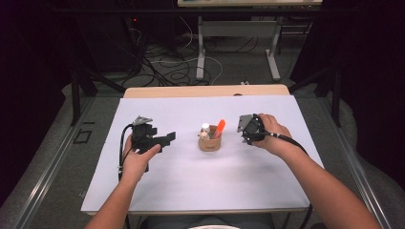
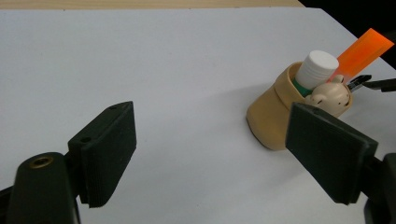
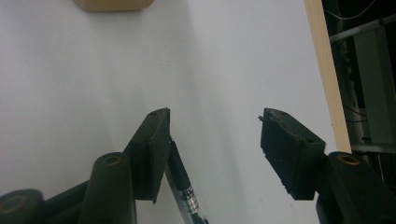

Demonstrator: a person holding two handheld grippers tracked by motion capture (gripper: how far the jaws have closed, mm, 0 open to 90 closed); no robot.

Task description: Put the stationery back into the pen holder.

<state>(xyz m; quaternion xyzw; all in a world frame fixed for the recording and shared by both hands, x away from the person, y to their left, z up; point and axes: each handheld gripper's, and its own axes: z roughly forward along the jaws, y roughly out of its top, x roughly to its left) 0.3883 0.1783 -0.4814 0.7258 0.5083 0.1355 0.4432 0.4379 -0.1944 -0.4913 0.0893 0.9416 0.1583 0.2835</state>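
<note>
Centre frame: tan holder (image 1: 209,142) containing white-capped tube (image 2: 316,69) and orange marker (image 2: 363,49). Left gripper (image 2: 212,151) wide open, empty. Right gripper (image 3: 214,154) open, black pen (image 3: 185,189) against one jaw; label unreadable.

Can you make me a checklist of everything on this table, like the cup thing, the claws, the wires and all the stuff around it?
Surface: white sheet covering a wooden table, bare apart from the holder and a pen.
Job's things: tan holder standing upright mid-table, holding an orange marker, a white-capped tube and a small pig-faced figure.
Clutter: a dark pen lying against one jaw of the right claw.
Grippers: left claw open, empty, pointed toward the holder; right claw open, gripping nothing.
Cables: one black cable trails from each claw; loose wires on the floor beyond.
Surroundings: grey floor, metal table legs, dark sides.
</note>
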